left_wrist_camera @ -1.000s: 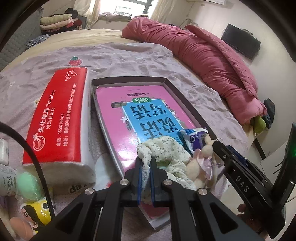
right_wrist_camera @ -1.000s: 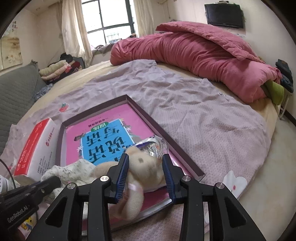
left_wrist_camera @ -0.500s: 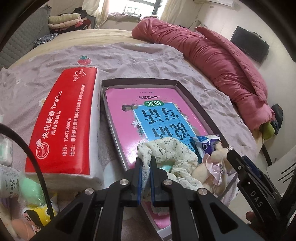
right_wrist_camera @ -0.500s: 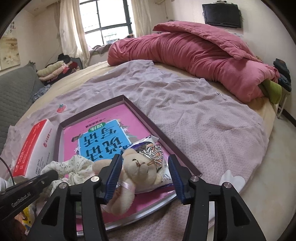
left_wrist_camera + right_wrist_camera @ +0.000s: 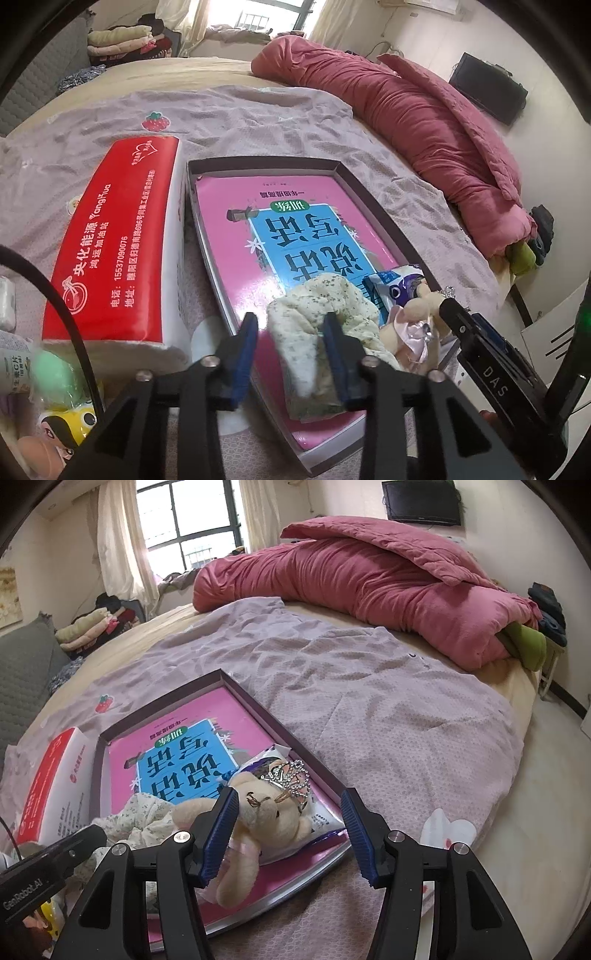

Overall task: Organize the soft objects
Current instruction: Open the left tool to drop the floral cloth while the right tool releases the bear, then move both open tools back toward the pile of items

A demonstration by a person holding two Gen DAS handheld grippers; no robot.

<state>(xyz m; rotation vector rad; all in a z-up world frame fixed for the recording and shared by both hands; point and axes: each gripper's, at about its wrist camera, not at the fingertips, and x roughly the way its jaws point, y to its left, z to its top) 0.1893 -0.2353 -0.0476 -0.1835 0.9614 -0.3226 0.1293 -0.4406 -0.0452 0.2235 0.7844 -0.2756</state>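
Observation:
A flat dark box [image 5: 373,206] with a pink and blue book [image 5: 295,236] inside lies on the bed; it also shows in the right wrist view [image 5: 288,731]. A floral cloth [image 5: 317,325] lies at the box's near end, between the spread jaws of my open left gripper [image 5: 290,347]. A beige teddy bear [image 5: 266,812] with a silver tiara [image 5: 290,775] lies on a snack bag [image 5: 321,818] in the box. My right gripper [image 5: 288,827] is open around the bear, not touching it.
A red and white tissue pack [image 5: 110,243] lies left of the box. Small toys and a green ball [image 5: 51,373] sit at the near left. A rolled pink duvet [image 5: 369,587] lies across the far side of the bed, and the bed's edge [image 5: 517,775] is on the right.
My left gripper was shut on the floral cloth and has opened, leaving the cloth in the box. My right gripper opened wider and drew back from the bear.

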